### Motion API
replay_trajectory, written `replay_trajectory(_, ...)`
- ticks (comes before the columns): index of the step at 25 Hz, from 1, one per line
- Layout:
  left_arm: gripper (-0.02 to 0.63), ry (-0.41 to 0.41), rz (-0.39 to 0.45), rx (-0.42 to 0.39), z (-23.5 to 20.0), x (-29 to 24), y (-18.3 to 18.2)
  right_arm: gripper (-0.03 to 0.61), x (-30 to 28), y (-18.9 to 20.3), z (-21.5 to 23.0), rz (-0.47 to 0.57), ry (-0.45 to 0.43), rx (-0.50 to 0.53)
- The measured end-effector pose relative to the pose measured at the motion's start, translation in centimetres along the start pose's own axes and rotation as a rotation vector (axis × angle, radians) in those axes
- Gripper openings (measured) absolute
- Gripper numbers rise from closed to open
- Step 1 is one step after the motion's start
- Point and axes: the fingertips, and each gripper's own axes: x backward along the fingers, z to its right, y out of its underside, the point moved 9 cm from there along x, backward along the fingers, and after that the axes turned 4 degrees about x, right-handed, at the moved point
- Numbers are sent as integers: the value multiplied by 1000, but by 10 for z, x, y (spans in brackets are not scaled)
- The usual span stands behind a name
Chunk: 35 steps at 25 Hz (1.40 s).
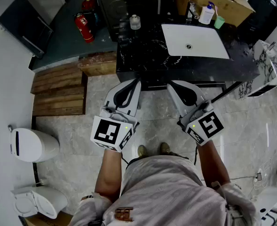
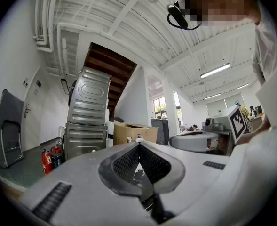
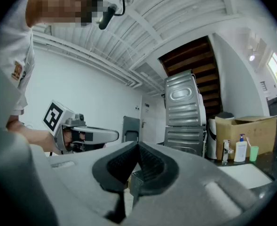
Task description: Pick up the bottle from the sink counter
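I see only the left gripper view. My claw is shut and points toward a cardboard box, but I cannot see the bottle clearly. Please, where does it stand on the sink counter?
Observer: The head view shows a white pump bottle at the back right of the black counter, behind the white basin and beside the tap.
Operator: Thank you. Is something standing near it?
Observer: Yes, a green cup stands just to the right of it.
Operator: And the right claw, is it free?
Observer: The right claw is shut with nothing in it, and it is held at the counter's front edge, far from the bottle.
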Motion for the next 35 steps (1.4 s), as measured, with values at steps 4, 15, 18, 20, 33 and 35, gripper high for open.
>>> replay_trajectory(4,1,7,5,0,-3,0,-2,0,-3,-1,-1,3,4,-6)
replay_trajectory(15,2,18,19,11,-31,9,-4,1,-25,2,-10,-17,31,2)
replay_trajectory(18,1,31,22,7,-46,13,-1,1,-37,2,-16,-21,42,2)
replay_trajectory(20,1,39,24,5,-56,16,-1,1,-46,2,-20,-24,50,4)
replay_trajectory(33,1,74,26,-6,-109,6,-5,1,-91,9,-26,-41,88,14)
replay_trajectory(35,0,74,23,-13,-115,-1,-2,2,-98,11,-18,-39,89,16)
